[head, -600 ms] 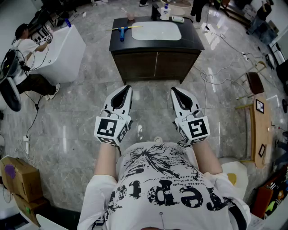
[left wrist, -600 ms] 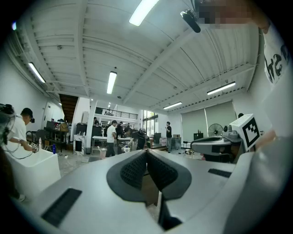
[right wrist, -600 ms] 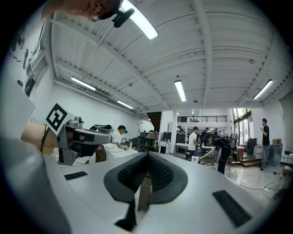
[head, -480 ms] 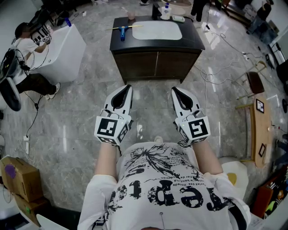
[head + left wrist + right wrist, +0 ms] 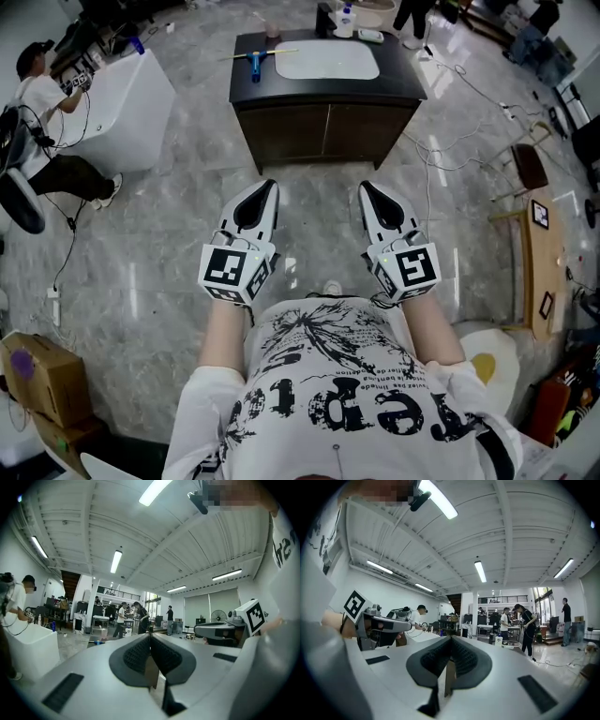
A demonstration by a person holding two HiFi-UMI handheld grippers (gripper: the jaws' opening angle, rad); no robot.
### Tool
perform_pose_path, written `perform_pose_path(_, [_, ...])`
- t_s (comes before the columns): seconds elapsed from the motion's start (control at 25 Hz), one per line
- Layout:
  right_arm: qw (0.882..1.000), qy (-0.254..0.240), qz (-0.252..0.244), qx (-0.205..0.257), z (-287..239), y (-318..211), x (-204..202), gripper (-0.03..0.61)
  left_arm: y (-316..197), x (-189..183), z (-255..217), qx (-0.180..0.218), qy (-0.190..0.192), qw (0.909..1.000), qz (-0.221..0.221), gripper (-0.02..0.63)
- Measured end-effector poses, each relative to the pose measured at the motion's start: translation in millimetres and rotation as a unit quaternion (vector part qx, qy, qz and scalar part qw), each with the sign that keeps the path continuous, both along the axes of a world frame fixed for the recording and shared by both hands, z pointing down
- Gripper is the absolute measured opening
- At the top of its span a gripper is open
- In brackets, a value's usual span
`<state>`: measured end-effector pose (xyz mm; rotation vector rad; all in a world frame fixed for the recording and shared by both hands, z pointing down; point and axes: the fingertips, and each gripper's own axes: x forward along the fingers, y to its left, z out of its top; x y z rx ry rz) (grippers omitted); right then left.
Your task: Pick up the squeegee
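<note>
**Both grippers held shut, squeegee lying untouched on the cabinet top**

In the head view, the left gripper (image 5: 268,186) and the right gripper (image 5: 367,188) are held side by side at the centre of the frame, just above the printed white shirt (image 5: 337,394). Both are pointed towards the top of the frame, over the grey marbled floor (image 5: 169,253). In the left gripper view, the dark ribbed pads of the left gripper (image 5: 150,635) are seen pressed together, with nothing caught between them. The same is shown in the right gripper view: the pads of the right gripper (image 5: 451,639) are closed against each other and nothing is held.

The squeegee (image 5: 254,65) is found at the upper centre of the head view, well apart from both grippers. It is laid flat on the top of a dark cabinet (image 5: 323,131), just left of the white basin (image 5: 328,61) set into that top.

At the upper left of the frame a white tub (image 5: 131,98) is seen, with a seated person (image 5: 42,103) beside it. A cardboard box (image 5: 37,375) is placed at the lower left.
</note>
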<state>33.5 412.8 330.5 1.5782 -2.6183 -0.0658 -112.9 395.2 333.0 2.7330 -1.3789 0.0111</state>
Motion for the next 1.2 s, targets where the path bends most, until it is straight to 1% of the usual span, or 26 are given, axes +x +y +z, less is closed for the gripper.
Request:
perform_pose_path(0.08, [1.0, -0.005, 0.009, -0.001, 2.7, -0.6, -4.4, 0.014, 1.4, -4.0, 3.5, 0.006, -0.009, 0.9999, 0.004, 0.025])
perform_pose_path(0.12, [1.0, -0.004, 0.012, -0.001, 4.6, 0.2, -6.5, 0.014, 1.8, -6.4, 4.7, 0.011, -0.014, 0.9998, 0.004, 0.136])
perform_pose_path(0.16, [1.0, -0.003, 0.014, 0.0, 6.8, 1.5, -8.4, 0.014, 1.9, -9.5, 5.6, 0.015, -0.016, 0.9998, 0.001, 0.297])
perform_pose_path(0.2, [1.0, -0.002, 0.015, 0.001, 9.0, 2.5, -9.9, 0.014, 1.3, -13.9, 6.1, 0.017, -0.016, 0.9997, -0.005, 0.331])
perform_pose_path(0.32, [1.0, -0.004, 0.019, -0.001, 14.7, -3.2, -11.7, 0.014, -8.0, -29.1, 4.6, 0.024, -0.017, 0.999, -0.033, 0.34])
perform_pose_path(0.44, [1.0, -0.005, 0.018, -0.009, 21.0, -20.7, -11.0, 0.014, -26.2, -37.7, 7.3, 0.02, -0.019, 0.9983, -0.052, 0.341])
perform_pose_path(0.52, [1.0, -0.006, 0.012, -0.014, 27.0, -39.5, -10.7, 0.014, -43.2, -40.9, 13.6, 0.013, -0.02, 0.9978, -0.062, 0.341])
perform_pose_path(0.64, [1.0, -0.009, -0.002, -0.023, 39.4, -81.3, -8.1, 0.014, -78.9, -39.4, 27.5, 0.001, -0.029, 0.9966, -0.077, 0.341])
perform_pose_path(0.76, [0.999, -0.009, -0.024, -0.026, 46.7, -130.8, -2.0, 0.014, -121.8, -29.5, 35.4, -0.006, -0.028, 0.9955, -0.09, 0.341])
perform_pose_path(0.88, [0.999, -0.005, -0.047, -0.023, 44.8, -193.7, 11.0, 0.014, -178.4, -14.2, 33.3, -0.006, -0.025, 0.9939, -0.107, 0.34])
perform_pose_path(1.04, [0.997, -0.005, -0.07, -0.016, 30.3, -295.2, 38.8, 0.014, -267.0, 11.2, 23.7, -0.004, -0.021, 0.9905, -0.136, 0.339])
perform_pose_path(1.2, [0.996, -0.004, -0.089, -0.014, 19.5, -377.4, 67.1, 0.014, -342.7, 37.8, 20.0, -0.011, -0.02, 0.9871, -0.159, 0.339])
